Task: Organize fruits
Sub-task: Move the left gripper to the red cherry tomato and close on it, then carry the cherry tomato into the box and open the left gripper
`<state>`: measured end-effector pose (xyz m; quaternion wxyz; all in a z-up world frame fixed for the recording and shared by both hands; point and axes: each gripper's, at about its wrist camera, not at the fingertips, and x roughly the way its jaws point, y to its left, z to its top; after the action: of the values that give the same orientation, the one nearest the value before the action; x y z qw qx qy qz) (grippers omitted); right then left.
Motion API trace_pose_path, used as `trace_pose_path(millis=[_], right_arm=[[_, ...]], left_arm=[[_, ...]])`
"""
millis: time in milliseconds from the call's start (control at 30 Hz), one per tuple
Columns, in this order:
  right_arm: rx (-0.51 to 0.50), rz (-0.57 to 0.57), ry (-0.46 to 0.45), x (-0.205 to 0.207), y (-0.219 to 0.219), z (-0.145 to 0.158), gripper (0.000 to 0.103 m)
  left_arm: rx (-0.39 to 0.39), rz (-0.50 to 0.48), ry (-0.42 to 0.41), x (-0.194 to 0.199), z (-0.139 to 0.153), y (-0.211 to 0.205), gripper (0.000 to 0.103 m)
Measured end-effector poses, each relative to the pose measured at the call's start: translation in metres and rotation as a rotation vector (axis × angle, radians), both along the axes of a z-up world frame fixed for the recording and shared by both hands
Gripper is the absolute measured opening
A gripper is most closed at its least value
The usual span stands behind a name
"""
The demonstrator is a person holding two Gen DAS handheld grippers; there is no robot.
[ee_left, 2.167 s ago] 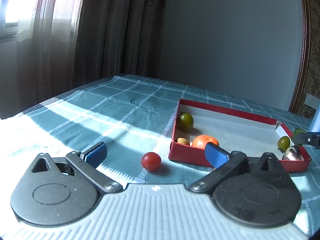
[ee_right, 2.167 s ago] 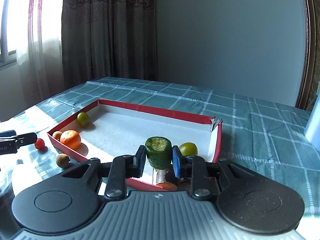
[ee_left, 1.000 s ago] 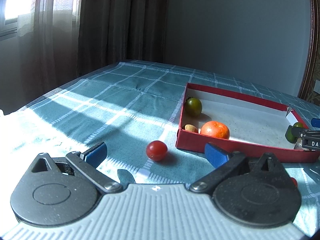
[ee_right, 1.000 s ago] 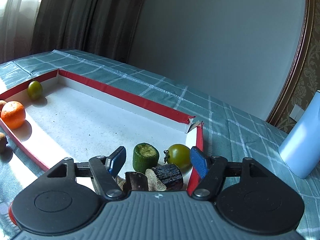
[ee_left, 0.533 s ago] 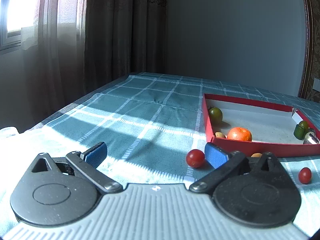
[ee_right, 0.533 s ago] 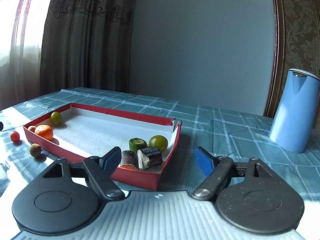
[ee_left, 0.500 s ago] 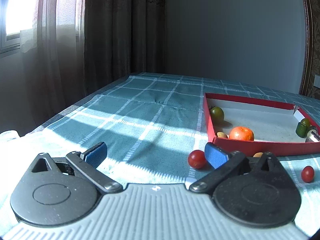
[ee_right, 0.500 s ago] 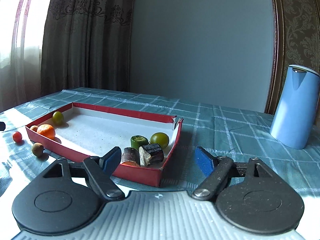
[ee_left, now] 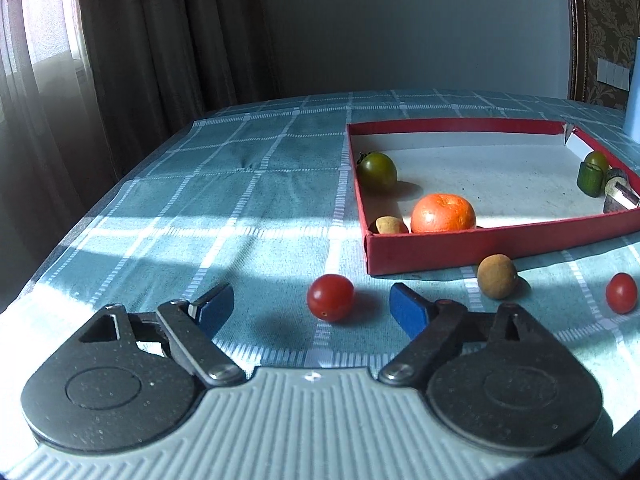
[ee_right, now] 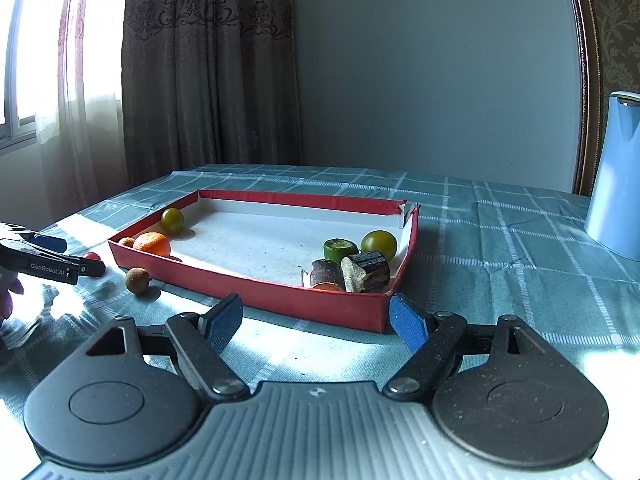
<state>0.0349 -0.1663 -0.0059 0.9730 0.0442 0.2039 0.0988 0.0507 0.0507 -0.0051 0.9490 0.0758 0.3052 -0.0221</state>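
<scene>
My left gripper (ee_left: pixel 310 306) is open, low over the table, with a red cherry tomato (ee_left: pixel 330 303) between its blue fingertips. A brown longan (ee_left: pixel 497 276) and a second cherry tomato (ee_left: pixel 621 293) lie on the cloth beside the red tray (ee_left: pixel 500 246). The tray holds an orange (ee_left: pixel 443 213), a green tomato (ee_left: pixel 377 171), a small longan (ee_left: pixel 388 225) and cut pieces at its far corner (ee_left: pixel 590 178). My right gripper (ee_right: pixel 316 322) is open and empty, just outside the tray's near corner (ee_right: pixel 376 310). The left gripper (ee_right: pixel 52 262) also shows in the right wrist view.
A teal checked cloth (ee_left: pixel 240 200) covers the table. A blue kettle (ee_right: pixel 616 176) stands at the right. Curtains (ee_right: pixel 208 72) and a window hang behind the table's far-left edge.
My right gripper let go of the green piece in the tray, opened and drew back out. My left gripper swung toward the cherry tomato, which now sits between its fingers.
</scene>
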Motion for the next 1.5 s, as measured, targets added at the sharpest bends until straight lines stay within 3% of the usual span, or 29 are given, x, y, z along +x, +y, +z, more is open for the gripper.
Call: trace_pose_path(millis=[133, 433, 500, 633, 700, 833, 1100, 1267, 1500], right_arm=[[0.038, 0.009, -0.007, -0.008, -0.001, 0.0, 0.081], [0.173, 0.032, 0.043, -0.018, -0.006, -0.004, 0.081], [0.192, 0.025, 0.06, -0.019, -0.006, -0.006, 0.081], [0.224, 0.038, 0.085, -0.021, -0.007, -0.009, 0.082], [0.227, 0.035, 0.104, -0.02, -0.006, -0.012, 0.087], [0.26, 0.025, 0.145, -0.016, -0.009, -0.017, 0.088], [0.28, 0.018, 0.15, -0.017, -0.011, -0.019, 0.088], [0.278, 0.011, 0.149, -0.017, -0.01, -0.019, 0.088], [0.28, 0.014, 0.153, -0.016, -0.011, -0.019, 0.088]], left_arm=[[-0.02, -0.001, 0.011, 0.005, -0.001, 0.001, 0.079], [-0.076, -0.029, 0.023, 0.009, -0.002, 0.003, 0.057], [-0.079, -0.037, 0.02, 0.007, -0.001, 0.002, 0.041], [-0.075, -0.051, 0.013, 0.003, -0.001, -0.004, 0.024], [-0.069, -0.048, 0.008, 0.001, -0.001, -0.006, 0.023], [-0.082, -0.046, -0.018, -0.008, 0.003, -0.007, 0.023], [-0.115, -0.065, -0.162, -0.03, 0.036, -0.026, 0.023], [-0.108, -0.024, -0.223, -0.017, 0.052, -0.047, 0.023], [-0.09, 0.033, -0.153, 0.025, 0.039, -0.065, 0.023]])
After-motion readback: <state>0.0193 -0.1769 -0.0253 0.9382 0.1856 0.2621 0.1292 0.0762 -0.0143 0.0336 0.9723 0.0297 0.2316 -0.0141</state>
